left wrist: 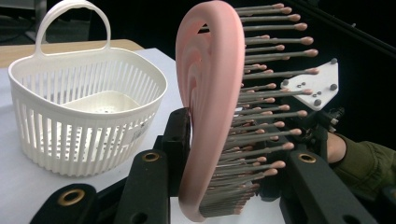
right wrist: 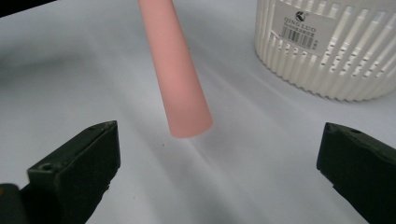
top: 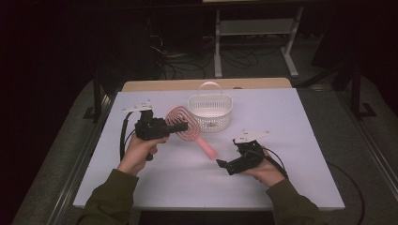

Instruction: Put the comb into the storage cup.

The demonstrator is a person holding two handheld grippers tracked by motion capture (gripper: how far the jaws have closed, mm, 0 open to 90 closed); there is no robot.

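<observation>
A pink hairbrush (top: pixel 207 148) with a looped head and pink-tipped bristles hangs over the white tabletop (top: pixel 291 140). My left gripper (top: pixel 181 125) is shut on the brush's head (left wrist: pixel 210 70), one jaw against its back and the other on the bristle side. The handle (right wrist: pixel 175 70) slants down toward my right gripper (top: pixel 225 166), which stands open just short of the handle's free end. Nothing lies between the right jaws (right wrist: pixel 219 154); the handle's tip floats beyond them. A white slatted basket (top: pixel 210 111) with a loop handle stands behind the brush.
The basket (left wrist: pixel 84 135) looks empty and bears a barcode label (right wrist: pixel 299 25). My right gripper's grey plate (left wrist: pixel 317 84) and a green sleeve (left wrist: pixel 369 163) show past the bristles. A wooden edge (top: pixel 206 84) runs behind the white surface, with dark floor, cables and a metal stand beyond.
</observation>
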